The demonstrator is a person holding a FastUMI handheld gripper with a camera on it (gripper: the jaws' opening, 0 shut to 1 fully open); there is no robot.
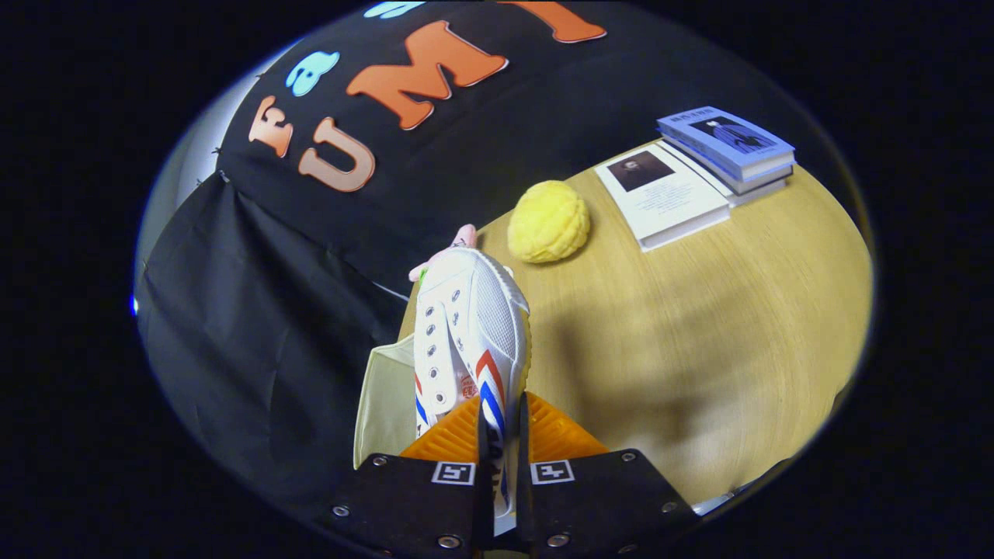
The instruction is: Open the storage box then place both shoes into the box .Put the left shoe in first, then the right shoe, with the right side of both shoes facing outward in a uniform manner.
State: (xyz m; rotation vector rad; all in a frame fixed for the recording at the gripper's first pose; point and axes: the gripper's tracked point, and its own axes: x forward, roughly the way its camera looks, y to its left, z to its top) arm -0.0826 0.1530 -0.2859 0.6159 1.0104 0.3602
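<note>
The tool [497, 458] is pinching the white shoe [470, 326], both fingers pressed against its side wall near the heel, and the shoe hangs lifted above the wooden worktop [699, 326], toe pointing away toward the booth's wall. Red and blue stripes show on its side. Just beside the shoe, by the worktop's edge, sits a pale panel of the storage box [384, 404]. Beyond the toe lies a yellow bumpy ball [548, 221], with something pink [458, 244] peeking out behind the shoe. Further off, books [699, 171] rest on the worktop.
</note>
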